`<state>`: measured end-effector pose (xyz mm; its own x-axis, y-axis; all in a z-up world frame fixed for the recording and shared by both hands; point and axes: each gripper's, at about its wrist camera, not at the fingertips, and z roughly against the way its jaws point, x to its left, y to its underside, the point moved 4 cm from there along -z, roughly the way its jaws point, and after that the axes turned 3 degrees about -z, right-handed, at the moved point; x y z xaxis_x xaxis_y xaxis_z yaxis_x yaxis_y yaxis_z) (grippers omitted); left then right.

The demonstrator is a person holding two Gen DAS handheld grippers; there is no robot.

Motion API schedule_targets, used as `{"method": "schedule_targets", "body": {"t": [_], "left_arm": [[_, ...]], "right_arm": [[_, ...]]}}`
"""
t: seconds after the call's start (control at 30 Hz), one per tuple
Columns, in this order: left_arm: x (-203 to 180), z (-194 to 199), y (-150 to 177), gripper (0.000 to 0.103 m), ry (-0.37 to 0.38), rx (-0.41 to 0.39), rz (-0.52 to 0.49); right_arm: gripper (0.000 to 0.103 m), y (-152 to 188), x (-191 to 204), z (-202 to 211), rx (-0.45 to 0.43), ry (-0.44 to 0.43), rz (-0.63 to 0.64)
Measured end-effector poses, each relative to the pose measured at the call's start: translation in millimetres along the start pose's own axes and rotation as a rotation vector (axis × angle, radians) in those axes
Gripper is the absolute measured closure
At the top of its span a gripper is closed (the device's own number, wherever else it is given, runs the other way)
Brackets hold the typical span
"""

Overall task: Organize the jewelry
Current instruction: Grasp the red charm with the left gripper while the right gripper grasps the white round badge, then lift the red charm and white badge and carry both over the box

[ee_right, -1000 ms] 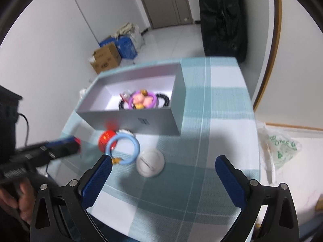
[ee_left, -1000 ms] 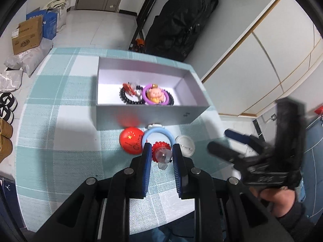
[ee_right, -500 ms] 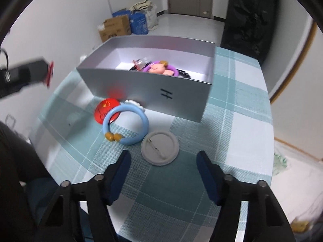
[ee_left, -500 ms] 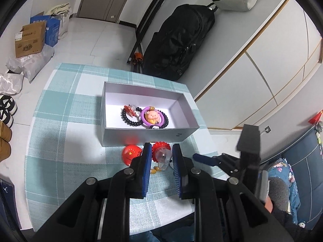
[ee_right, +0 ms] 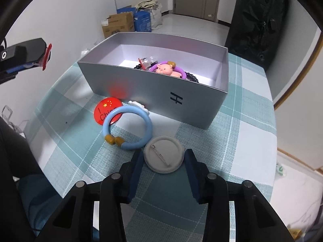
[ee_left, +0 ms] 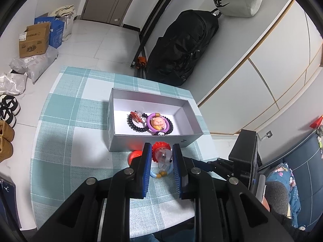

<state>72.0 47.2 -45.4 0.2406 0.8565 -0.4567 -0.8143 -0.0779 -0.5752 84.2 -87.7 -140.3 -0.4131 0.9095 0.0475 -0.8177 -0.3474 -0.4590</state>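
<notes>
My left gripper (ee_left: pixel 161 153) is shut on a red-rimmed clear charm (ee_left: pixel 161 154) and holds it high above the table, short of the grey box (ee_left: pixel 150 145). It also shows at the left edge of the right wrist view (ee_right: pixel 43 57). The box holds a black bead bracelet (ee_left: pixel 133 124) and a purple ring with a pig figure (ee_left: pixel 157 122). My right gripper (ee_right: pixel 164 157) is low over the table, its jaws on either side of a white pin badge (ee_right: pixel 164 154) lying face down, narrowed but not clearly touching it. A blue bangle (ee_right: pixel 127 128) and a red badge (ee_right: pixel 105 109) lie beside it.
The grey box (ee_right: pixel 161 98) stands mid-table on a teal checked cloth (ee_right: pixel 242 141). The table's right edge drops to the floor. A black bag (ee_left: pixel 181 46) stands behind the table. Cardboard boxes (ee_left: pixel 34 40) and shoes are on the floor to the left.
My left gripper rose higher with the charm in it. My right gripper dropped towards the table and its jaws narrowed around the white pin badge.
</notes>
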Motion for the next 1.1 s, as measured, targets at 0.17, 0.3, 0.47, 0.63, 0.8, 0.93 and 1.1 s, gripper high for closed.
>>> {"method": "schedule_targets", "body": {"t": [0.17,0.3,0.47,0.63,0.8,0.93,1.1], "left_arm": [[0,0,1,0.087,-0.005,-0.001,-0.009],[0,-1,2,0.087,-0.011,0.002,-0.012],[2,0,2,0.087,-0.013,-0.003,-0.006],[3,-1,3,0.087,-0.021,-0.003,-0.002],[2,0,3,0.087,-0.016,-0.015,-0.003],[0,1,2,0.087,-0.022,-0.028,-0.014],[0,-1,0,0.087,-0.03,-0.031,-0.009]], "right_arm": [[0.062,-1,1,3,-0.001,-0.007,-0.005],[0.063,-2,-5,3,-0.002,-0.033,-0.038],[0.063,-3,-8,4,-0.005,-0.047,-0.072],[0.063,-5,-16,7,-0.018,-0.091,-0.132],[0.063,-8,-25,13,-0.041,-0.156,-0.213],[0.063,-11,-26,18,-0.055,-0.19,-0.239],[0.063,-18,-22,28,-0.095,-0.236,-0.242]]}}
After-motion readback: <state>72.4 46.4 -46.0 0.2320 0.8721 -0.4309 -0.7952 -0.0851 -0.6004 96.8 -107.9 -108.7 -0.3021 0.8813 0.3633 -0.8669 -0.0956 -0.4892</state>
